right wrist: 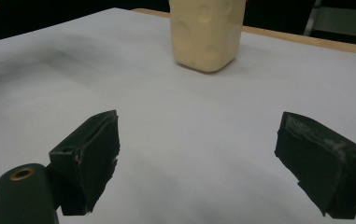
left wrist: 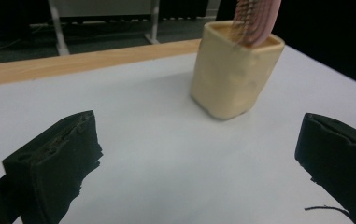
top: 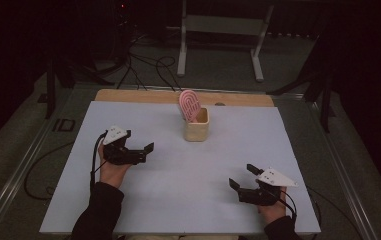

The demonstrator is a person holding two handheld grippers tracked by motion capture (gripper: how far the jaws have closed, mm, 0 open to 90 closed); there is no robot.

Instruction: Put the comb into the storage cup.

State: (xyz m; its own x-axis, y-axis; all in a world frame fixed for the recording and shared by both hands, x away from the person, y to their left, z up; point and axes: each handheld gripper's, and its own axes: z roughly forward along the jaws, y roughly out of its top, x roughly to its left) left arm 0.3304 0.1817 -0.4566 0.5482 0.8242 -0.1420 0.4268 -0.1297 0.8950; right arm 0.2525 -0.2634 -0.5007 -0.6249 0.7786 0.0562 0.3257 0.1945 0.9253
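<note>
The pink slotted piece [top: 190,104] stands tilted in the cream cup [top: 197,126] at the table's far middle. Left gripper [top: 148,152] and right gripper [top: 240,177] both spread wide, empty, well apart from it. A careless nudge on that leaning piece could well tip the light cup over.

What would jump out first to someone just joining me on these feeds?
The cream cup standing alone toward the far middle of the white table, with a pink ridged paddle sticking up out of it. Next, the two black tools resting apart from it: the left tool near the table's left side and the right tool at the near right, both with jaws spread wide and holding nothing.
</note>
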